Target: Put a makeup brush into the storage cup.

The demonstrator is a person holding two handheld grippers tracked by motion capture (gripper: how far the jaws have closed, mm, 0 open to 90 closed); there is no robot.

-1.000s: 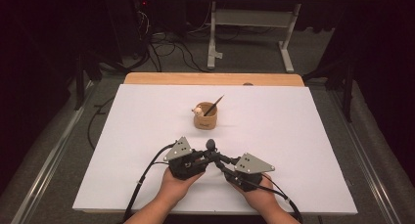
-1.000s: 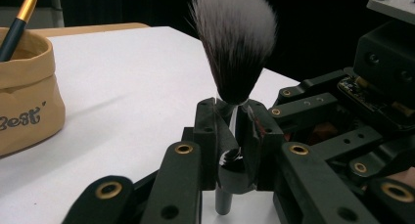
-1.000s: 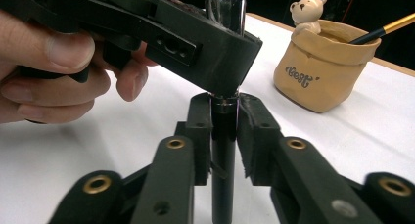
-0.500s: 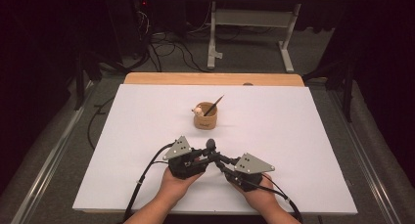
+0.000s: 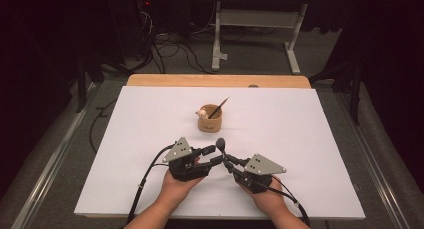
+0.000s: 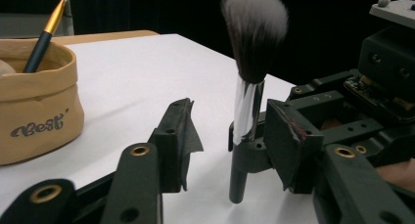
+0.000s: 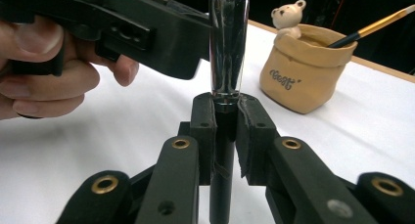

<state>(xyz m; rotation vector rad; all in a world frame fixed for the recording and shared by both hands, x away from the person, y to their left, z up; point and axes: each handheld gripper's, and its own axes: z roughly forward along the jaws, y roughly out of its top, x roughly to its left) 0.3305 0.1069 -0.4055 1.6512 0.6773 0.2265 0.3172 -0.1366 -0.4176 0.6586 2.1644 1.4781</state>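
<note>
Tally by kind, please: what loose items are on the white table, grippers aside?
Makeup brush, upright in the right gripper: 1
Tan pot with bear figure: 1
Thin gold-ferruled brush in the pot: 1
Total: 3

1. My right claw (image 7: pixel 226 131) gripped the makeup brush (image 7: pixel 227 87) upright by its dark handle.
2. A tan pouch (image 7: pixel 303 72) stood beyond on the white desk (image 7: pixel 372 131).
3. My left hand (image 7: pixel 54 72) held the other claw close.
</note>
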